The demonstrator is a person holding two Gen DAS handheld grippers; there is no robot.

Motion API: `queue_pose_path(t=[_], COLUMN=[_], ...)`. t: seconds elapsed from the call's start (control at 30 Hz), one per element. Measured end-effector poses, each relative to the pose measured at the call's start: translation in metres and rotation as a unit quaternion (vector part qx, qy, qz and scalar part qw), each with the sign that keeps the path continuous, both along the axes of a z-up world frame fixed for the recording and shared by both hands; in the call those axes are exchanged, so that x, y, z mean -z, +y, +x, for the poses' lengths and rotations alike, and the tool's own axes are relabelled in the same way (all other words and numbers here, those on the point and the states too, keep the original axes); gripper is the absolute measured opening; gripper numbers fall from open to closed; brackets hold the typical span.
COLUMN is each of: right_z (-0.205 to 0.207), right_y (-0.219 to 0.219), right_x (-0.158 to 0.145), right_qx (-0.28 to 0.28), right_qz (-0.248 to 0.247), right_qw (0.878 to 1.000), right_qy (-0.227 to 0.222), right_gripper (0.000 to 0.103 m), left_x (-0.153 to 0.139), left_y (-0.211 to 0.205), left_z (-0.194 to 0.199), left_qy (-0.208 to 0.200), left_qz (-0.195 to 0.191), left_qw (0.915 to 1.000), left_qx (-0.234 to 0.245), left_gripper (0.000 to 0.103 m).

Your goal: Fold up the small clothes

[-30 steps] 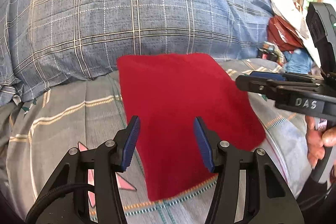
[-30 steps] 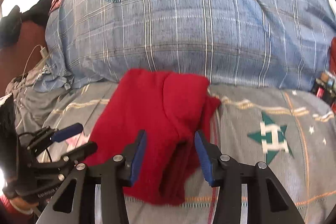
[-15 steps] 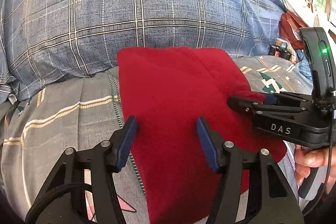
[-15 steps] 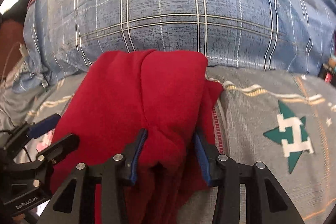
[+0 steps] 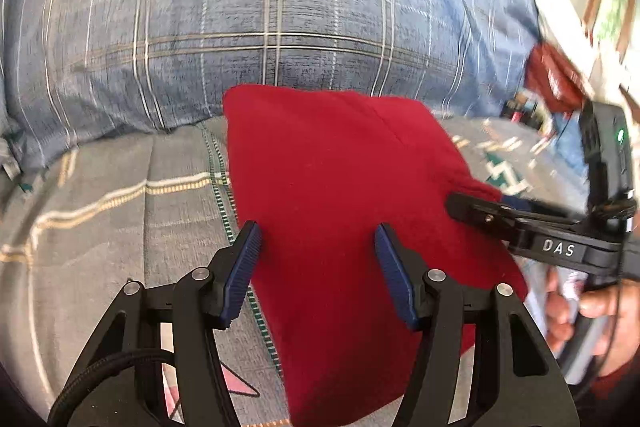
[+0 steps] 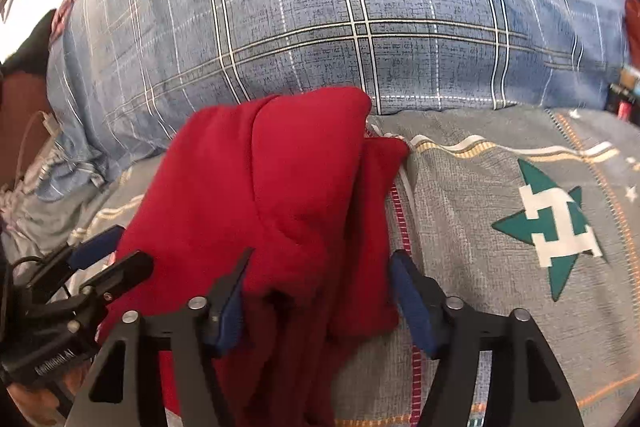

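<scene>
A red garment [image 5: 336, 195] lies folded on the grey patterned bedsheet [image 5: 132, 227], its far edge against a blue plaid pillow. My left gripper [image 5: 316, 243] stands open just over the garment's near left part; its left finger hangs over the sheet beside the cloth's edge. In the right wrist view the red garment [image 6: 288, 187] shows a thick fold along its right side. My right gripper [image 6: 322, 267] straddles that fold with its jaws opening; the right pad stands just clear of the cloth. The right gripper [image 5: 480, 211] also shows in the left wrist view, at the garment's right edge.
The big blue plaid pillow [image 6: 360, 11] blocks the far side. A green star print [image 6: 556, 223] marks the sheet to the right. Red items and clutter [image 5: 556, 79] sit at the far right. A person's hand [image 5: 596, 307] holds the right gripper's handle. A white cable [image 6: 44, 123] lies at the left.
The right gripper came down onto the garment's right fold, pinched it half a second ago, and now its jaws have spread. The left gripper edged closer over the cloth.
</scene>
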State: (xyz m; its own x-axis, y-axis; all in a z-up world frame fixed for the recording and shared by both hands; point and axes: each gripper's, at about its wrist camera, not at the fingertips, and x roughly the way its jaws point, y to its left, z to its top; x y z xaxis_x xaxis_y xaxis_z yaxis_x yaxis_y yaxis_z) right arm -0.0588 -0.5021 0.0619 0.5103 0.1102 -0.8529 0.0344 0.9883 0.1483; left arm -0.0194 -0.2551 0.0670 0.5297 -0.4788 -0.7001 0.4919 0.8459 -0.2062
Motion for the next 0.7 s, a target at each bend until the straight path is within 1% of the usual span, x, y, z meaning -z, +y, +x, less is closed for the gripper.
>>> queue_pose_path(t=[0.03,0.07,0.1,0.17,0.2,0.23,0.3,0.37,0.4,0.43,0.5,0.53,0.57,0.6,0.63,0.7], right_z=[0.0,0.0,0.001,0.004,0.007,0.011,0.019,0.027,0.031,0.034,0.036,0.036,0.036,0.036,0.036,0.032], right_y=[-0.005,-0.01,-0.015,-0.025,-0.028,-0.029,-0.027,-0.022,-0.019,-0.015,-0.008,-0.005,-0.003,-0.001,0.001,0.007], right_x=[-0.002,-0.005,-0.007,-0.006,-0.004,0.0,0.007,0.014,0.017,0.02,0.02,0.019,0.016,0.013,0.01,-0.003], right_qx=[0.003,0.008,0.013,0.024,0.022,0.018,0.01,-0.008,-0.017,-0.025,-0.027,-0.029,-0.031,-0.031,-0.031,-0.036], right_qz=[0.014,0.027,0.037,0.056,0.068,0.079,0.092,0.11,0.117,0.121,0.113,0.107,0.102,0.096,0.093,0.092], right_qw=[1.0,1.0,0.999,0.998,0.997,0.997,0.996,0.994,0.993,0.992,0.993,0.994,0.994,0.995,0.995,0.995], right_qy=[-0.004,-0.011,-0.017,-0.022,-0.019,-0.012,-0.005,0.001,0.004,0.005,0.0,-0.006,-0.01,-0.013,-0.015,-0.025], right_gripper=[0.072,0.079,0.084,0.086,0.086,0.086,0.086,0.086,0.084,0.08,0.063,0.059,0.052,0.045,0.043,0.038], left_x=[0.0,0.0,0.0,0.003,0.005,0.007,0.015,0.022,0.025,0.028,0.029,0.027,0.027,0.025,0.02,0.009], left_y=[0.004,0.009,0.012,0.017,0.018,0.019,0.017,0.012,0.01,0.007,0.007,0.006,0.008,0.009,0.012,0.018], left_z=[0.004,0.009,0.014,0.024,0.027,0.031,0.037,0.041,0.041,0.042,0.041,0.04,0.042,0.041,0.04,0.035], left_qy=[0.01,0.021,0.033,0.056,0.064,0.078,0.106,0.115,0.116,0.116,0.114,0.114,0.114,0.113,0.112,0.114], left_qz=[-0.012,-0.024,-0.035,-0.059,-0.067,-0.08,-0.103,-0.102,-0.1,-0.102,-0.107,-0.111,-0.113,-0.114,-0.116,-0.125], left_qw=[0.9999,0.9995,0.9988,0.9967,0.9956,0.9937,0.9891,0.9881,0.9881,0.9879,0.9877,0.9873,0.9871,0.987,0.9869,0.9855], left_qx=[-0.002,-0.005,-0.006,-0.008,-0.008,-0.008,-0.01,-0.014,-0.012,-0.011,-0.01,-0.007,-0.005,-0.001,0.004,0.014], left_gripper=[0.06,0.06,0.06,0.06,0.062,0.071,0.077,0.08,0.08,0.08,0.08,0.077,0.074,0.068,0.063,0.058])
